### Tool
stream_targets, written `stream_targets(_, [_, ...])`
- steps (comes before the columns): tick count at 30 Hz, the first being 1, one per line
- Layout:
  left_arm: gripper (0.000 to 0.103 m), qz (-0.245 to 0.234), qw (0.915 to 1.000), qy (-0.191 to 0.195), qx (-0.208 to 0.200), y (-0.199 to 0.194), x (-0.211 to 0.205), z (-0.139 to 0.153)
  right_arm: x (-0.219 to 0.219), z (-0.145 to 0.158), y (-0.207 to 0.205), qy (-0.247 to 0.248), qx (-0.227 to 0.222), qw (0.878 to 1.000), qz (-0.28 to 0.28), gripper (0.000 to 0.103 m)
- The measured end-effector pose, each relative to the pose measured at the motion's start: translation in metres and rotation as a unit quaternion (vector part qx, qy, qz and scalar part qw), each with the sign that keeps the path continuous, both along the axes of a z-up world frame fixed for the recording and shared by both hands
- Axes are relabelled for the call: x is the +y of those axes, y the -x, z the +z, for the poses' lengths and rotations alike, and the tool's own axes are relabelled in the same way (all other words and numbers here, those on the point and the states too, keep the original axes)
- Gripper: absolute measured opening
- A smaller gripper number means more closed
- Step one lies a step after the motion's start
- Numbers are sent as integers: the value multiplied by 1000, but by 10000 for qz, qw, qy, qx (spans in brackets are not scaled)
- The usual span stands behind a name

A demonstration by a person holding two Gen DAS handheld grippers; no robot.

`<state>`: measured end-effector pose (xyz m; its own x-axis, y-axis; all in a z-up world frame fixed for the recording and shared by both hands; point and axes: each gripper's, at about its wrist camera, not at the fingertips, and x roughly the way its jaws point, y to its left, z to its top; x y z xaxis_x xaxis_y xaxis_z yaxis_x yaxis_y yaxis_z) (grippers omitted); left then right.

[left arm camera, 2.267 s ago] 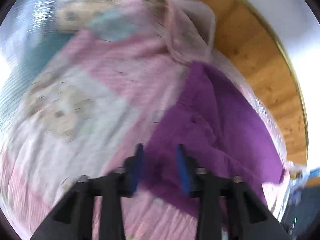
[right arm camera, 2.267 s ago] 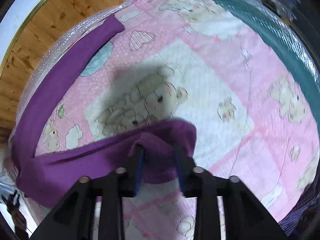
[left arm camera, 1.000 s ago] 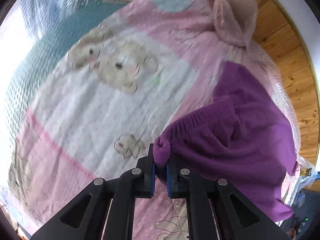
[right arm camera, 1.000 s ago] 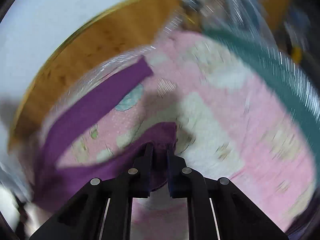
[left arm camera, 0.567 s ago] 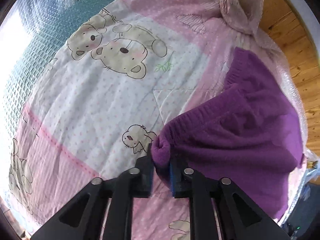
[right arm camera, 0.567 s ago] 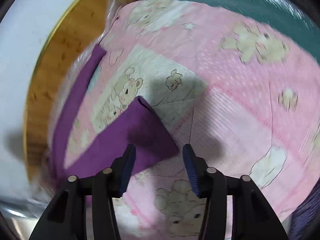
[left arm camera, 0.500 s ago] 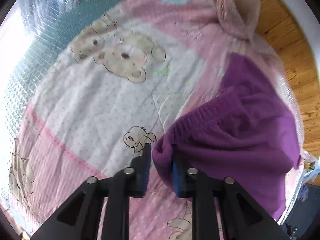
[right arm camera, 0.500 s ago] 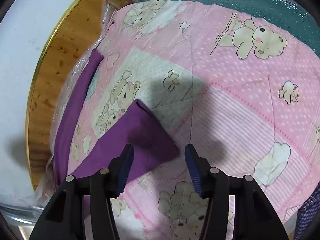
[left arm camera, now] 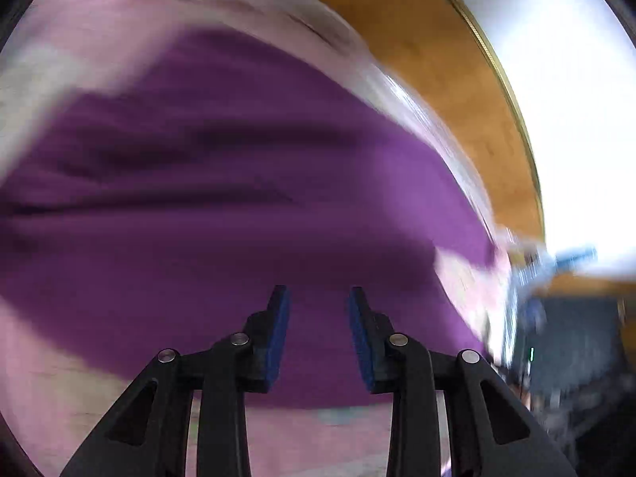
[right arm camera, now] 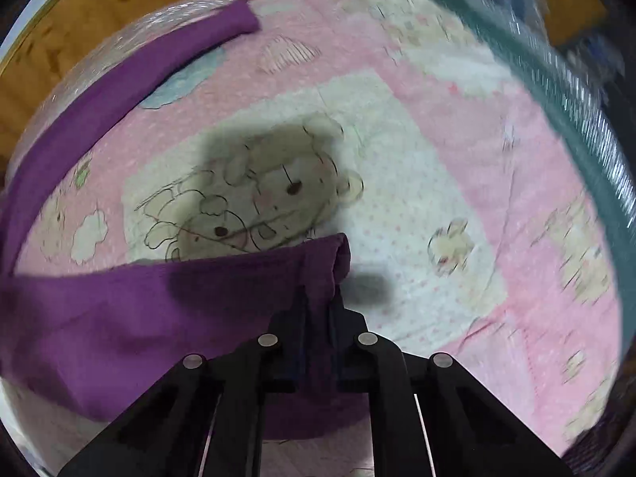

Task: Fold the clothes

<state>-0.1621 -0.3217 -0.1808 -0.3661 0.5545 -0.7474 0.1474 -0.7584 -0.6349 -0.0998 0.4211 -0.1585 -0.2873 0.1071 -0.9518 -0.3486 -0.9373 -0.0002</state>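
Pink bear-print quilt (right arm camera: 457, 151) carries purple trousers (right arm camera: 119, 310). Right gripper (right arm camera: 318, 302) has its fingers clamped on a trouser edge; left gripper (left arm camera: 318, 310) hovers over the trousers (left arm camera: 238, 198), fingers apart.

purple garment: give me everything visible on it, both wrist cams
The purple garment looks like soft, fleecy knit of one plain colour, with no print. It lies on the pink bear quilt. One long strip runs along the quilt's far edge; a second broad part leads to the right gripper, which is shut on a bunched end of it. In the blurred left view it spreads wide and creased under the open left gripper; whether they touch cannot be told.
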Motion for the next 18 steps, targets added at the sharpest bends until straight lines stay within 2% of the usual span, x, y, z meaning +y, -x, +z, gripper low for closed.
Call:
stream_targets(4, [33,-962,9952,104,-130,5,104,-28,7,49,18,-794,389,9956,315,7])
stream_targets(6, [33,-1279,9912,175,-302,-3,142,-43,14,51,36,-1040,362,9933,359,7])
stream_targets(8, [33,-1615,9857,233,-424,-14,176,-54,19,39,53,-1281,260,9909,332,10])
stream_targets(10, [34,-1691,9840,498,-241,-22,193,-51,24,22,63,-1196,72,9925,245,22])
stream_targets(12, [34,-1686,9844,315,-394,-22,194,-47,22,32,53,-1226,354,9917,-170,26])
stream_targets(13, [34,-1648,9853,257,-370,-22,191,-40,17,41,48,-1103,598,9915,-356,34])
stream_targets(15, [34,-1535,9878,253,-104,-15,187,-26,0,56,28,-322,1168,9911,-550,44])
stream_targets(18, [35,-1295,9915,112,64,2,188,-21,-35,32,24,511,965,9940,20,45])
